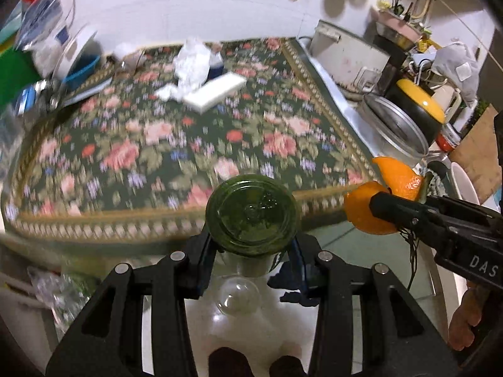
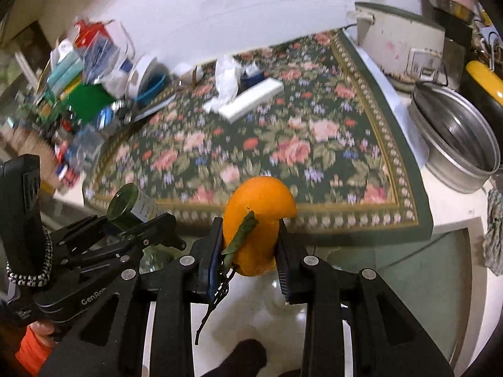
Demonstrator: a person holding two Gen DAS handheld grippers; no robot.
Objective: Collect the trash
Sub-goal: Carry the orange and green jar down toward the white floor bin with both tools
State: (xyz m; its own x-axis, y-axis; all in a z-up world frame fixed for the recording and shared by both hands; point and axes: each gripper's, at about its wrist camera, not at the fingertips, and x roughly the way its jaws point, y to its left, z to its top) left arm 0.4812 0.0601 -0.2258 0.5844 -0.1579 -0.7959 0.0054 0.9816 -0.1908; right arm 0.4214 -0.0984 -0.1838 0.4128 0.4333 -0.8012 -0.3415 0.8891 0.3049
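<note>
My left gripper (image 1: 251,245) is shut on a green glass bottle (image 1: 251,216), seen bottom-first, held off the near edge of the floral table. My right gripper (image 2: 250,245) is shut on orange peel (image 2: 257,220) with a leaf and stem hanging from it; it shows at the right of the left wrist view (image 1: 374,207). The bottle also shows in the right wrist view (image 2: 124,204), with the left gripper at the left. On the floral tablecloth (image 1: 188,144) at the far side lie crumpled white paper (image 1: 190,62) and a flat white box (image 1: 215,91).
A heap of packets and a plastic bag (image 2: 78,72) sits at the table's left. A white appliance (image 1: 349,56), a metal pot (image 2: 456,144) and a yellow-lidded pot (image 1: 421,100) stand at the right. White floor lies below.
</note>
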